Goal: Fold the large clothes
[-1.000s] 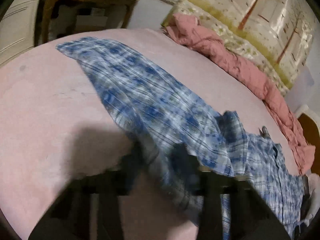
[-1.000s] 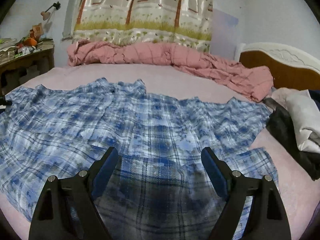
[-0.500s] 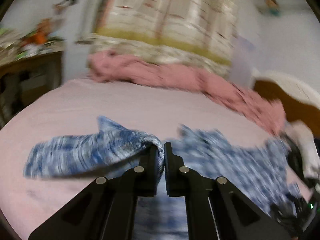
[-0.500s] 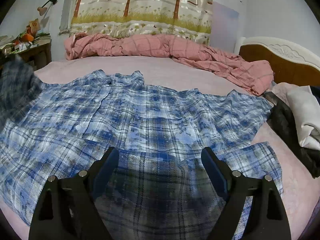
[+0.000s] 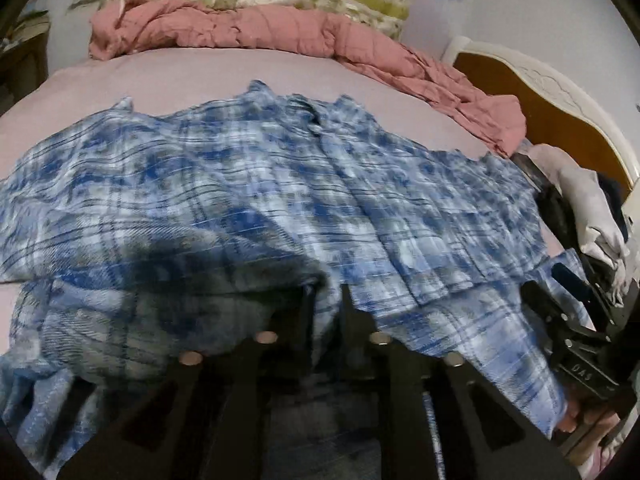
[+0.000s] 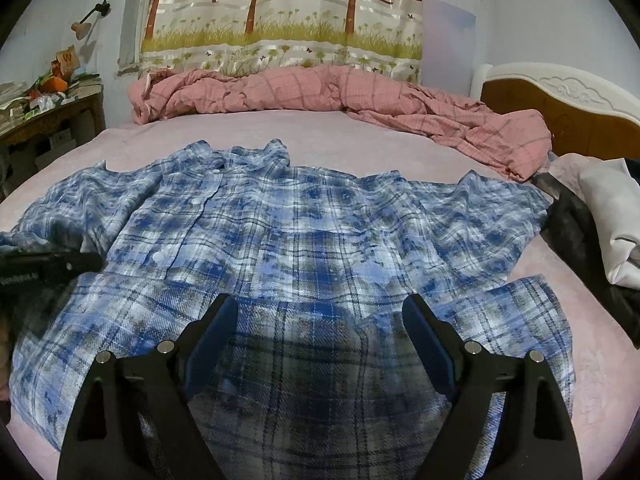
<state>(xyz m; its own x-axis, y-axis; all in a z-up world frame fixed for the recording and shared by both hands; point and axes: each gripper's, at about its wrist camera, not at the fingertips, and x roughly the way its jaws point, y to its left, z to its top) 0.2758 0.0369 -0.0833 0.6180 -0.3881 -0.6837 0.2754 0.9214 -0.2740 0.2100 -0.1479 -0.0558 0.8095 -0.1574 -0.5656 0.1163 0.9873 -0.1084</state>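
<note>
Pink bedding covers the bed [image 6: 320, 128], with a rumpled pink quilt [image 6: 360, 96] along its far side under a tree-print curtain [image 6: 280, 12] and a wooden headboard [image 6: 560, 108] at the right. Spread flat across the middle lies the blue plaid shirt [image 6: 300, 232], collar toward the quilt and buttons showing. Low over its near hem, the right gripper [image 6: 316, 340] hovers with jaws wide apart, nothing between them. At the shirt's left side, the left gripper [image 5: 326, 312] has a fold of the plaid cloth running between its jaws, which have just been opening; motion blur makes it hard to say, but the pads seem no longer to pinch it.
</note>
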